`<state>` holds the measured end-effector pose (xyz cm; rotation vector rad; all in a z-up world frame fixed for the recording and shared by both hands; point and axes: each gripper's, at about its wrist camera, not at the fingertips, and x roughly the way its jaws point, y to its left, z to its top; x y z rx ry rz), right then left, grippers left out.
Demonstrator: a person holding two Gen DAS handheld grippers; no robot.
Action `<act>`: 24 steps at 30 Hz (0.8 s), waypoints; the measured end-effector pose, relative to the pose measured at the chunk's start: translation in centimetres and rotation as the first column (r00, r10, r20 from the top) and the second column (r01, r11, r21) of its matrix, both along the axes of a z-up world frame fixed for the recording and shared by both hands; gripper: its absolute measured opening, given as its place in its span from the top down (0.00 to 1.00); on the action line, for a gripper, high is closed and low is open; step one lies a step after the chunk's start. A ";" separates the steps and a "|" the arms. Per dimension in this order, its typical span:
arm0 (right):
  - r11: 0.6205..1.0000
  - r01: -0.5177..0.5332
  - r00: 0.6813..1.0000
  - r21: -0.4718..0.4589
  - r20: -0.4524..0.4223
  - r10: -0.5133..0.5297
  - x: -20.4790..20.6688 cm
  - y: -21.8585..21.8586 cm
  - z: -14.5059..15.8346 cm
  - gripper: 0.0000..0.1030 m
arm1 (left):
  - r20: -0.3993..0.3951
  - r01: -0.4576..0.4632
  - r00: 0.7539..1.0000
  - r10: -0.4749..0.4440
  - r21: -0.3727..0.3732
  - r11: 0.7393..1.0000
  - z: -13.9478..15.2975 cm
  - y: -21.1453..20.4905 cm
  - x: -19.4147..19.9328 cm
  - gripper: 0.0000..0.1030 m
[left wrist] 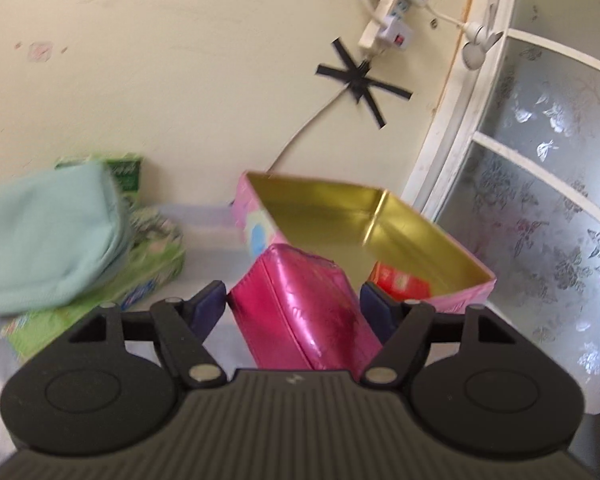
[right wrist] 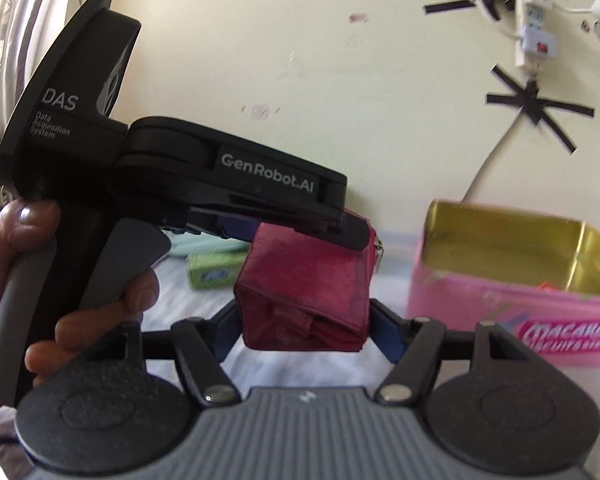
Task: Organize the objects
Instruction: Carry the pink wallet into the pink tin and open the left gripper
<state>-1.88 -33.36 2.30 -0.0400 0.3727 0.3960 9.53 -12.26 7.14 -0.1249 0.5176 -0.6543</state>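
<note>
Both grippers' jaws clamp one shiny pink pouch (left wrist: pixel 304 304) (held near the open pink tin (left wrist: pixel 380 216))

Both views are bright with soft daylight. In the left wrist view the light comes through a frosted patterned window (left wrist: pixel 548 184) on the right side of the frame, which glows pale and partly washed out. The gold inside of the open tin (left wrist: pixel 332 216) carries a sharp streak of glare, and the shiny pink pouch (left wrist: pixel 312 304) shows soft highlights. The green packets (left wrist: pixel 148 276) at left are smeared by motion blur. In the right wrist view, a bright curtain (right wrist: pixel 4 32) fills the upper left edge, and the pink tin (right wrist: pixel 512 304) at right looks blurred. Straight lines bow near the frame edges, and the corners fall dark. Shadows are faint.
</note>
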 end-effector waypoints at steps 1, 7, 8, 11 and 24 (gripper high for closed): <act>1.000 0.016 1.000 0.004 0.017 -0.016 0.3 -0.5 0.4 0.35 | 0.008 0.009 1.000 -0.009 -0.003 1.000 0.4 -0.6 0.4 0.28; 0.994 0.106 0.990 0.028 0.089 -0.108 3.2 -3.4 1.5 0.36 | 0.044 0.052 0.998 -0.052 0.009 0.999 1.7 -5.3 2.9 0.27; 0.992 0.118 0.989 0.036 0.087 -0.121 3.9 -4.0 1.4 0.36 | 0.032 0.056 0.998 -0.056 0.012 0.998 1.6 -5.9 3.5 0.27; 0.988 0.138 0.988 0.066 0.061 -0.142 5.8 -5.7 1.1 0.36 | 0.001 0.065 0.998 -0.065 0.024 0.998 0.9 -7.4 5.0 0.27; 0.958 0.265 0.964 0.113 -0.048 -0.261 9.7 -8.4 -1.3 0.26 | -0.016 0.031 0.999 -0.029 0.087 0.996 -1.0 -10.2 7.7 0.26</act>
